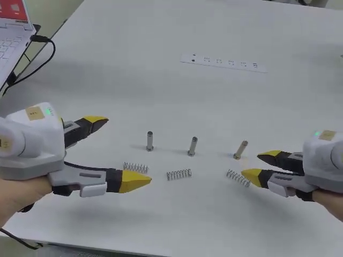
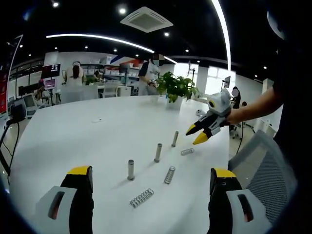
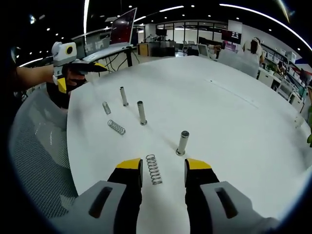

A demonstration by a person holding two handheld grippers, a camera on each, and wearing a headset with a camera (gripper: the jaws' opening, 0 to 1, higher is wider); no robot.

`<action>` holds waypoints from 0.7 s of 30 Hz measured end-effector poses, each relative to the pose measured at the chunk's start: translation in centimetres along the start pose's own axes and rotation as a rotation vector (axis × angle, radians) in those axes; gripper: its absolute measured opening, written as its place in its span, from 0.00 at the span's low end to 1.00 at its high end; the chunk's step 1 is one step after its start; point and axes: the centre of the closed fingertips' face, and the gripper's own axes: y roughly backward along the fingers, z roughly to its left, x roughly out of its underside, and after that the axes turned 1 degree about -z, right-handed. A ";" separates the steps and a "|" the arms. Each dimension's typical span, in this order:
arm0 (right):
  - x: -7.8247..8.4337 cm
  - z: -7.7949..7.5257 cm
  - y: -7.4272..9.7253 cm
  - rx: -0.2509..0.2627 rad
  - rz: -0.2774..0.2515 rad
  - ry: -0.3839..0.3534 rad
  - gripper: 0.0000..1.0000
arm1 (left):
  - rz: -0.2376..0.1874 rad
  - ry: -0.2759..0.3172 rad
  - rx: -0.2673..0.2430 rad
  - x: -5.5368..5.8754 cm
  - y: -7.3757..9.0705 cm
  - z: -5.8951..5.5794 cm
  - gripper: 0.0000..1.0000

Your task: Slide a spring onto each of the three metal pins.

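Springs (image 1: 179, 174), coiled wire, beside cylindrical metal pins (image 1: 193, 145)

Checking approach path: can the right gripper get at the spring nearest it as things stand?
Likely yes: the right gripper is open, the spring lies flat just ahead of its fingers, and the nearest pin stands aside.

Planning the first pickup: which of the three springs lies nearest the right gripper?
The rightmost spring, lying just ahead of the right gripper; the middle spring and left spring lie farther off.
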 end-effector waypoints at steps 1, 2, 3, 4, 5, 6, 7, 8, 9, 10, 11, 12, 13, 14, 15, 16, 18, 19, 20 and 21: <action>0.1 0.1 0.0 -0.004 0.005 0.006 0.33 | 0.000 0.001 0.000 0.0 0.0 0.0 0.98; 0.2 0.3 -0.1 -0.010 0.011 0.013 0.32 | 0.000 0.001 0.001 0.0 0.0 0.0 0.98; 0.3 0.4 -0.1 -0.014 0.015 0.016 0.31 | 0.000 0.000 -0.001 0.0 0.0 0.0 0.98; 0.5 0.5 -0.2 -0.021 0.020 0.023 0.31 | 0.000 -0.001 -0.002 0.0 0.0 0.1 0.98; 0.6 0.6 -0.2 -0.026 0.026 0.027 0.30 | -0.001 0.000 -0.003 0.0 0.1 0.1 0.98; 0.7 0.7 -0.3 -0.029 0.036 0.032 0.28 | -0.002 0.001 -0.003 0.0 0.1 0.1 0.98; 0.9 0.7 -0.3 -0.033 0.043 0.038 0.27 | -0.002 0.001 -0.005 0.0 0.1 0.1 0.98; 1.1 0.8 -0.4 -0.037 0.048 0.039 0.25 | -0.002 0.000 -0.004 0.0 0.1 0.1 0.98; 1.4 0.9 -0.4 -0.044 0.058 0.044 0.25 | -0.001 0.001 -0.002 0.0 0.1 0.1 0.98; 1.6 0.9 -0.5 -0.048 0.067 0.049 0.25 | -0.002 0.000 -0.002 0.0 0.1 0.1 0.98; 1.9 1.1 -0.6 -0.056 0.081 0.056 0.25 | -0.002 0.000 -0.003 0.0 0.2 0.1 0.98; 2.1 1.1 -0.6 -0.059 0.089 0.060 0.24 | 0.000 0.000 -0.003 0.1 0.2 0.1 0.97; 2.2 1.2 -0.7 -0.063 0.090 0.066 0.24 | 0.000 0.001 -0.003 0.1 0.2 0.1 0.97; 2.2 1.3 -0.6 -0.065 0.094 0.071 0.23 | 0.000 0.001 -0.003 0.0 0.2 0.1 0.98; 2.2 1.4 -0.7 -0.068 0.099 0.077 0.23 | 0.000 0.001 -0.002 0.0 0.2 0.0 0.97; 2.4 1.4 -0.7 -0.073 0.105 0.081 0.22 | 0.000 0.001 -0.001 0.0 0.2 0.0 0.97; 2.6 1.5 -1.0 -0.086 0.119 0.082 0.21 | 0.003 0.002 -0.001 0.0 0.2 0.0 0.97; 2.8 1.6 -1.1 -0.088 0.128 0.087 0.20 | 0.004 0.001 0.000 0.1 0.2 0.0 0.97; 2.9 1.6 -1.2 -0.091 0.137 0.102 0.20 | 0.005 0.000 0.000 0.0 0.1 0.0 0.97; 3.0 1.6 -1.2 -0.090 0.143 0.111 0.19 | 0.005 -0.001 0.001 0.0 0.1 0.0 0.97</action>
